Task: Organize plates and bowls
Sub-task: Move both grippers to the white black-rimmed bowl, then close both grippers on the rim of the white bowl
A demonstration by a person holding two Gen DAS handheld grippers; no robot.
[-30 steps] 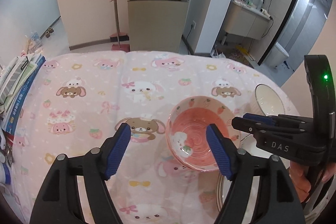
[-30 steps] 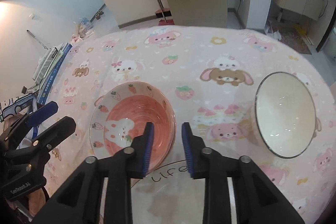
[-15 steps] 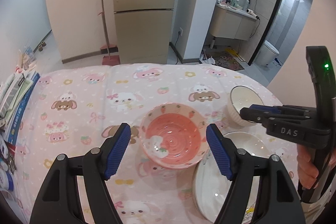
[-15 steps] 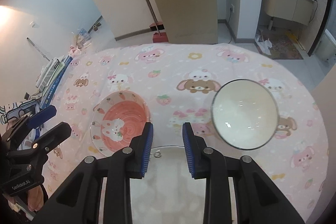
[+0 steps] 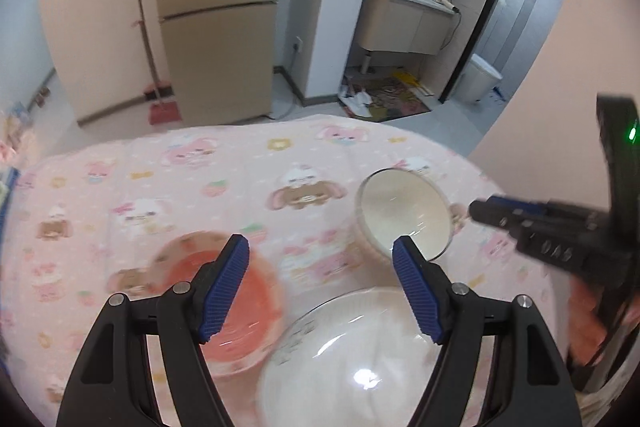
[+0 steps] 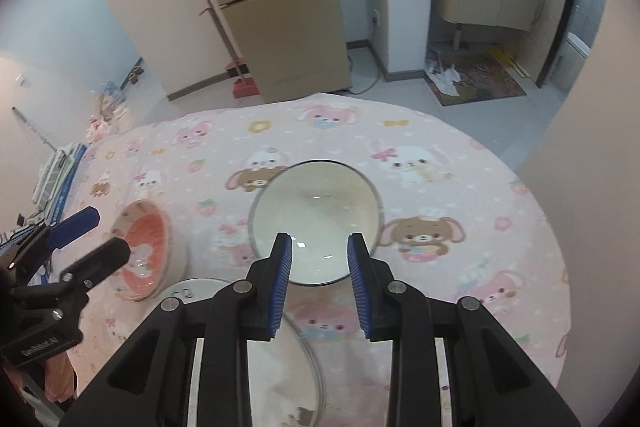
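Cream bowl (image 6: 316, 219) now centred ahead of my right gripper (image 6: 320, 281), jaws narrow, empty | view shifted off pink bowl (image 6: 146, 251), left of it | left gripper (image 5: 322, 293) wide, empty, over plate (image 5: 352, 355) | cream bowl likely next.

A cream bowl (image 6: 316, 223) with a thin dark rim stands upright just beyond the right jaws, empty and glossy inside. A pink bowl (image 5: 236, 303) with a salmon interior and rabbit print sits upright behind the left jaws' left pad. A clear glass plate (image 5: 360, 359) lies flat beneath and between both pairs of jaws.
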